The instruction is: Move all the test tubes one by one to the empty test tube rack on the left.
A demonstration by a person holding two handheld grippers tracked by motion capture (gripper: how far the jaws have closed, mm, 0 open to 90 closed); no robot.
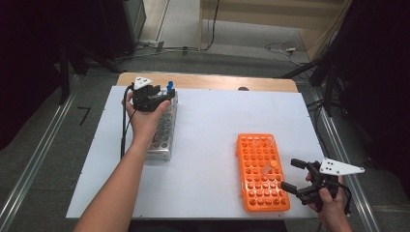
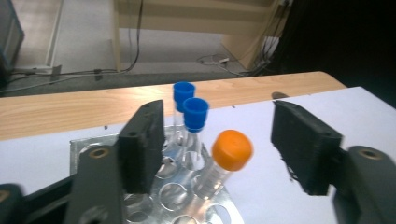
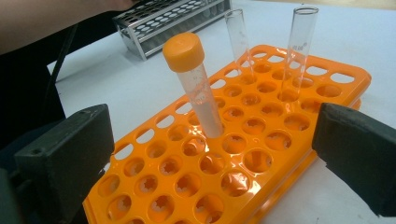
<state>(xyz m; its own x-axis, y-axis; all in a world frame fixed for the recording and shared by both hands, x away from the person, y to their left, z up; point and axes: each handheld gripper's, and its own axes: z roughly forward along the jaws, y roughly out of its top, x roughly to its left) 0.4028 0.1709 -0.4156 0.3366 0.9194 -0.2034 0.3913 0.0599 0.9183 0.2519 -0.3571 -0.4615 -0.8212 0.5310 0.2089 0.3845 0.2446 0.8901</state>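
White tabletop (image 1: 208, 121) over a pale wooden desk, grey floor and cables behind. We take the silver metal tube rack (image 2: 187, 205) at the table's far left as our landmark.

The orange-capped clear plastic tube (image 2: 219, 168) sits in a hole at the rack's far end, just on the near side of two blue-capped clear tubes (image 2: 189, 123). It leans: cap up and tipped toward our right in the left gripper view, long axis slanted off vertical, foot down in the hole. The blue-capped pair stand nearly upright.

The left gripper (image 2: 219, 149) stands around the orange cap with its black jaws apart, neither pad touching it; we judge the tube just set down and released. No earlier look to compare.

To finish this step well, we'd lift the left gripper straight up and clear, keeping the left pad off the blue caps, and check that the leaning tube has dropped fully into its hole.

Well to the right of the metal rack lies the orange plastic rack (image 1: 261, 171) holding another orange-capped tube (image 3: 196, 84) and two open glass tubes (image 3: 299, 51). The right gripper (image 1: 295, 176) waits at its near right corner, jaws wide, holding nothing.
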